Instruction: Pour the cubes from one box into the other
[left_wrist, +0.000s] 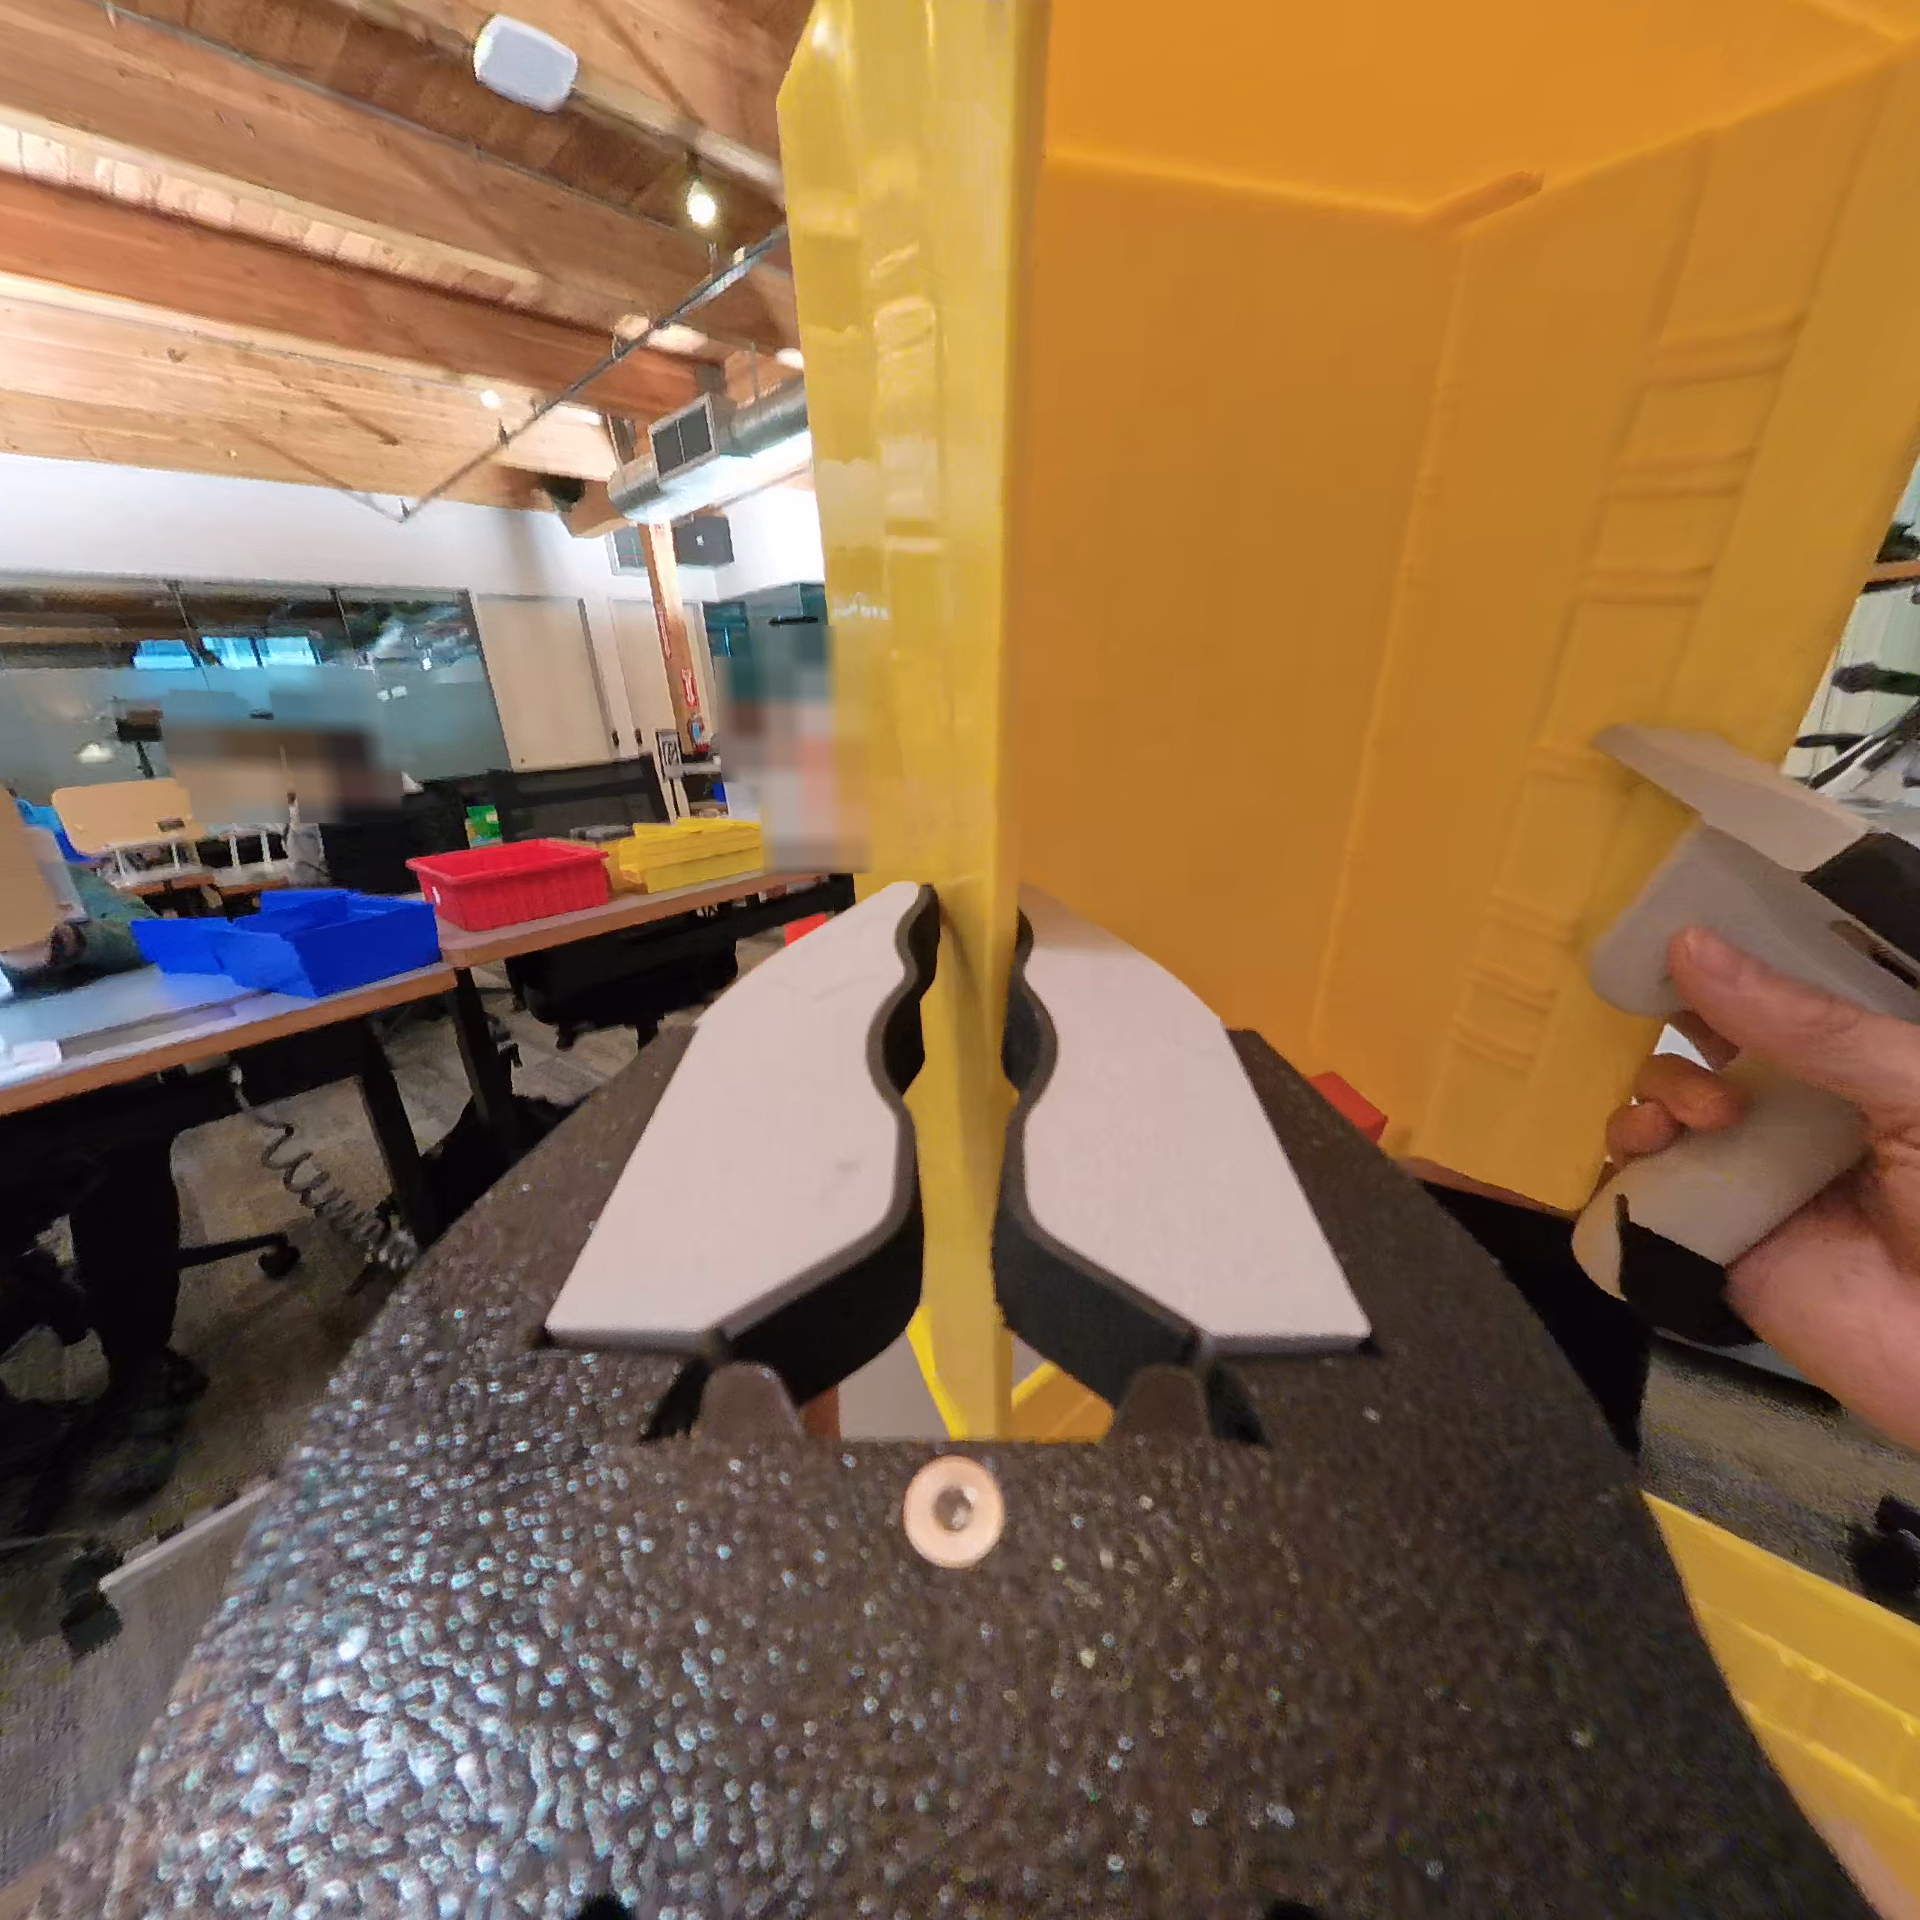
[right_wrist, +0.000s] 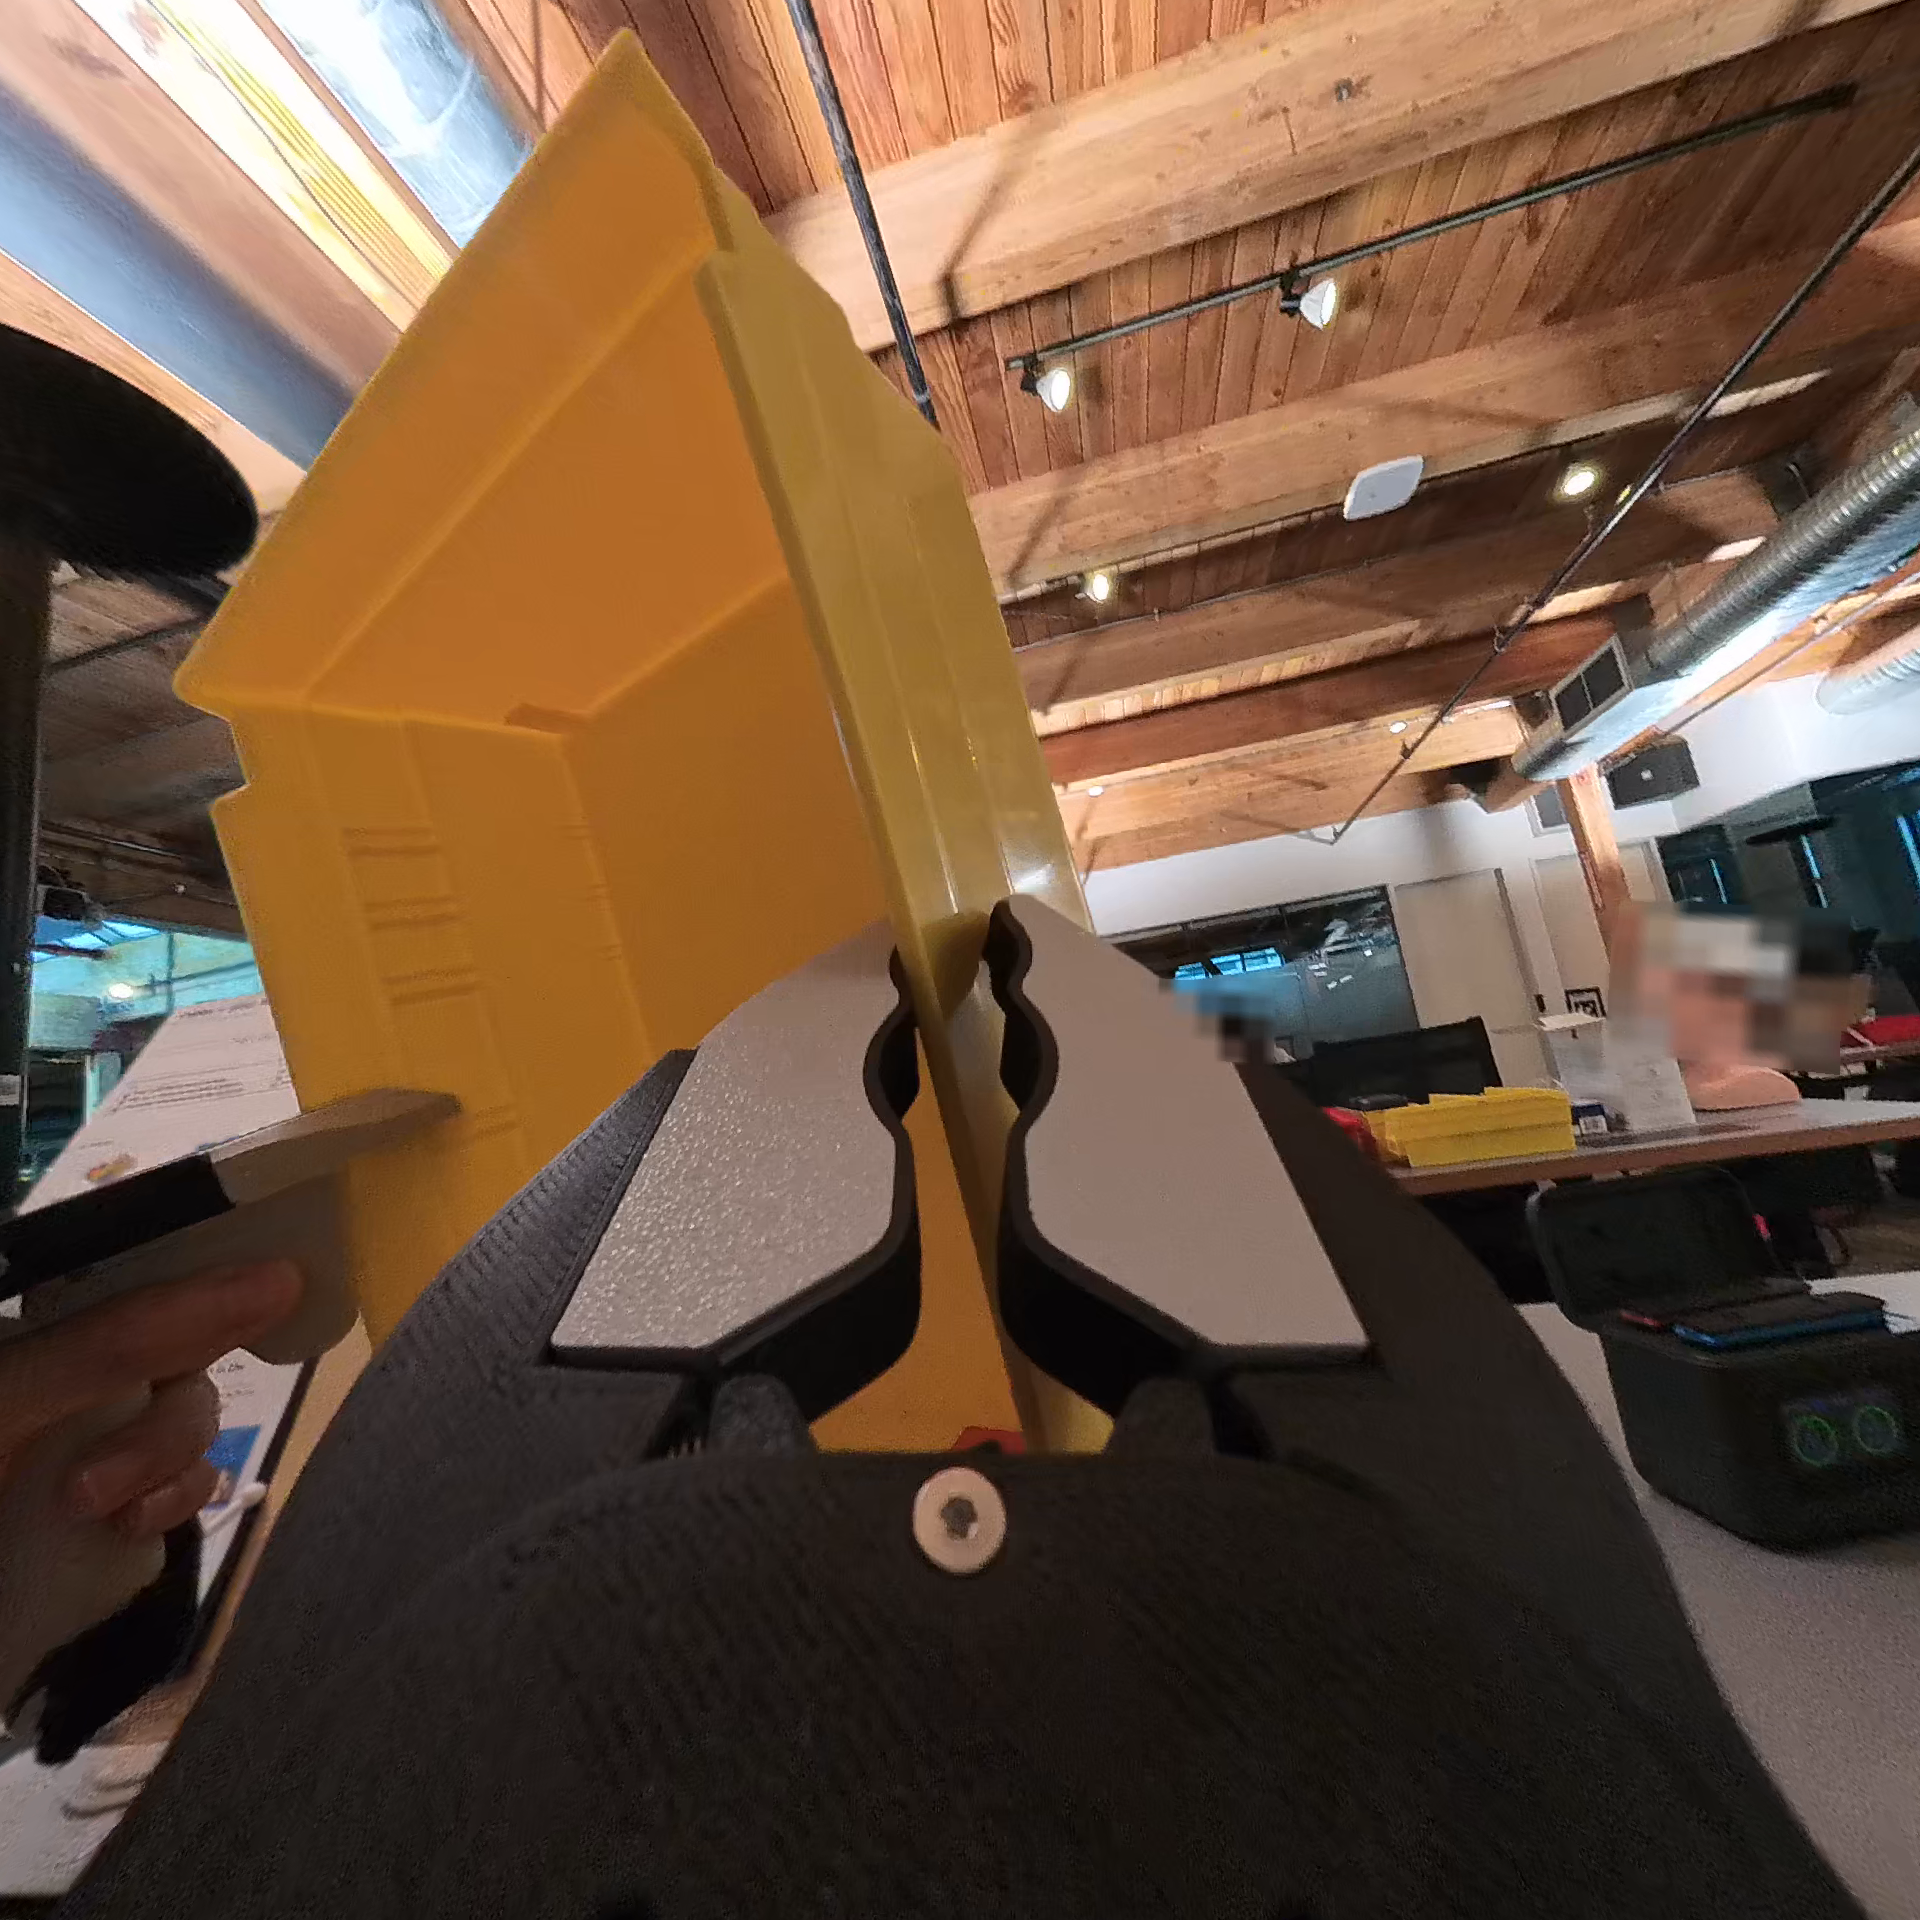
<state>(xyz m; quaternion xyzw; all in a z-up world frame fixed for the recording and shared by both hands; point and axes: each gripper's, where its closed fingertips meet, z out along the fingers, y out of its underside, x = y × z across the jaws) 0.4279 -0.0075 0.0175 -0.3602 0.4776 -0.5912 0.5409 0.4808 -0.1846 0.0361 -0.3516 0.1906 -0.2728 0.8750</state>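
I have the yellow box (left_wrist: 1226, 644) tipped up on end, its open side turned toward the space between my hands, so that whatever it held can slide out at the low end. My left claw (left_wrist: 961, 1101) is pinching one side wall of that box, the thin plastic edge running straight up between the two pads, and my right claw (right_wrist: 951, 1101) is pinching the opposite wall the same way; holding both walls keeps the box from twisting as it stands steep. The inside looks bare as far as I can see into it, so I judge the pour is at or near its finish. From the left wrist view I catch a red cube (left_wrist: 1351, 1103) just below the box's lower edge, and a slab of a second yellow box (left_wrist: 1808, 1683) low at the right, which I take to be the receiving one; the cubes presumably lie down there, though its inside is hidden. That view also shows my right hand (left_wrist: 1787, 1164) on its grip beside the far wall. The right wrist view shows none of the receiving box, only a sliver of red behind the claw's base, but it does show the table (right_wrist: 1766, 1621) to the right carrying a dark case (right_wrist: 1745, 1371), and my left hand (right_wrist: 104, 1444) at the left edge.
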